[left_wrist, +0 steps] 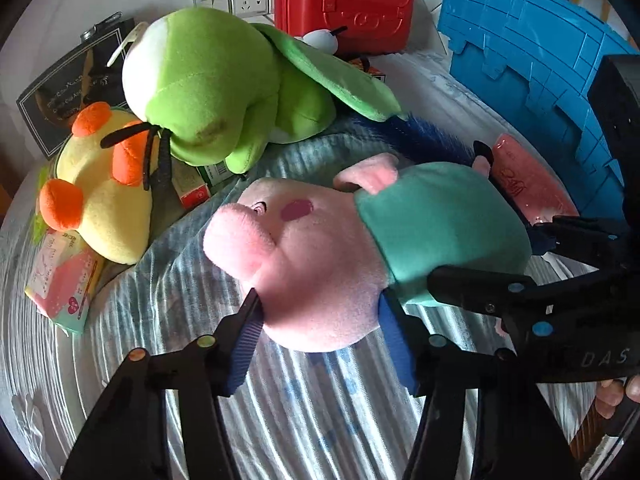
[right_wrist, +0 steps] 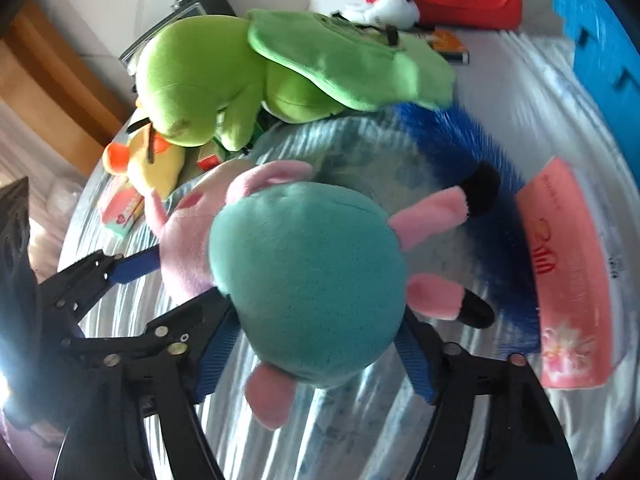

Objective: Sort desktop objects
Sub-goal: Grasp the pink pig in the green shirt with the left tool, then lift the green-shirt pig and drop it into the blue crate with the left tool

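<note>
The left gripper [left_wrist: 320,320] is squeezing the pig toy's [left_wrist: 312,248] pink head. The right gripper [right_wrist: 316,344] is clamping its teal body (both sets of pads pressing in).

Blue crate [left_wrist: 532,44] runs off frame; box [left_wrist: 200,194] under toys unreadable

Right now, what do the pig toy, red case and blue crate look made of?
Pig toy: soft plush fabric, fuzzy matte nap, dents easily. Red case: likely hard moulded plastic, glossy with embossed shapes. Blue crate: seemingly rigid plastic, matte, ribbed grid.
</note>
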